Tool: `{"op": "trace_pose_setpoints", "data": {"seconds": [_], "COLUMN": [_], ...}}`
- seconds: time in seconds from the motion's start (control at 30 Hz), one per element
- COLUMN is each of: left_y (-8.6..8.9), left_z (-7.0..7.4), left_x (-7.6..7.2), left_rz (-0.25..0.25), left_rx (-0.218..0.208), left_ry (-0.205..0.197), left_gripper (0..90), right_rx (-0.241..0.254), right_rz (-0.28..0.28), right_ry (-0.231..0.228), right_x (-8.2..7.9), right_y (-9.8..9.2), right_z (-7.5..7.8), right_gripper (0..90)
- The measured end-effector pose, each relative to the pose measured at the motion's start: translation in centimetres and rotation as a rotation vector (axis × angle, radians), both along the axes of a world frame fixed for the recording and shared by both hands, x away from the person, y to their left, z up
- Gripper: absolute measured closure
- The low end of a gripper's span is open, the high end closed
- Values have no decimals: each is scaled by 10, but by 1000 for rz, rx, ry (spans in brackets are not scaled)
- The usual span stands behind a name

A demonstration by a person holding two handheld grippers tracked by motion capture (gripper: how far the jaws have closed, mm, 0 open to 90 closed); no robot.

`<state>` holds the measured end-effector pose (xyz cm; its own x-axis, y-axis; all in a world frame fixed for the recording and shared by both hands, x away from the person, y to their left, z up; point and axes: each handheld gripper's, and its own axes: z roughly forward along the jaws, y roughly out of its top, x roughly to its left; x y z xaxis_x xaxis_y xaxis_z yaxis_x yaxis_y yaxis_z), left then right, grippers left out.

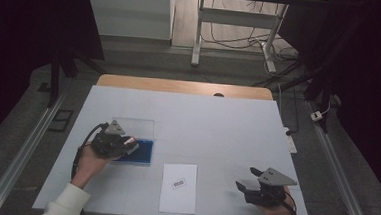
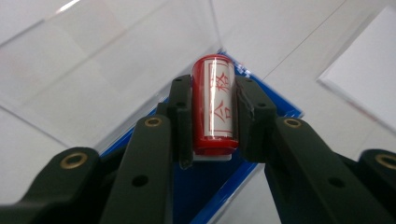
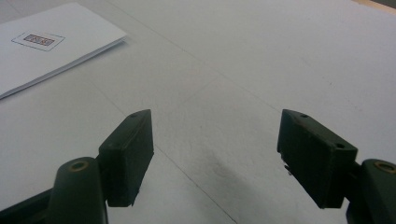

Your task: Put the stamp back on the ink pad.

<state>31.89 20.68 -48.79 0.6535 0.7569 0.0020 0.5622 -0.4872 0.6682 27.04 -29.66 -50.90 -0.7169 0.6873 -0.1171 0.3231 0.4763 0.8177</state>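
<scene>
A red stamp (image 2: 214, 105) with a white label bearing red characters sits between my left gripper's jaws, which press on both of its sides. My left gripper (image 1: 126, 144) hangs over a blue ink pad (image 1: 138, 152) with a clear lid (image 1: 133, 126) lying open behind it; in the left gripper view the blue ink pad (image 2: 205, 186) lies just beneath the stamp. A white sheet (image 1: 178, 187) with a small printed mark lies at the table's front middle. My right gripper (image 1: 247, 179) rests open at the front right, its fingertips (image 3: 130, 149) wide apart above bare table.
The white table top (image 1: 217, 129) has a wooden strip along its far edge. Beyond it stand a desk frame and loose cables on the floor. The white sheet (image 3: 42, 44) lies off to the right gripper's left.
</scene>
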Motion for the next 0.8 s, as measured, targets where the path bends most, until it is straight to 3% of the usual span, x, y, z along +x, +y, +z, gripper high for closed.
{"op": "trace_pose_setpoints", "data": {"seconds": [0.27,0.53,0.8], "left_y": [1,-2,3], "left_z": [-11,-12,-2], "left_x": [4,3,-16], "left_rz": [-1,-6,23], "left_rx": [5,13,-45], "left_ry": [36,18,-63], "left_gripper": [697,674,365], "right_rx": [2,-1,2], "right_rz": [0,-3,-1], "right_ry": [1,5,13], "right_x": [0,0,2], "right_y": [0,0,0], "right_z": [0,-1,-2], "right_gripper": [263,263,262]}}
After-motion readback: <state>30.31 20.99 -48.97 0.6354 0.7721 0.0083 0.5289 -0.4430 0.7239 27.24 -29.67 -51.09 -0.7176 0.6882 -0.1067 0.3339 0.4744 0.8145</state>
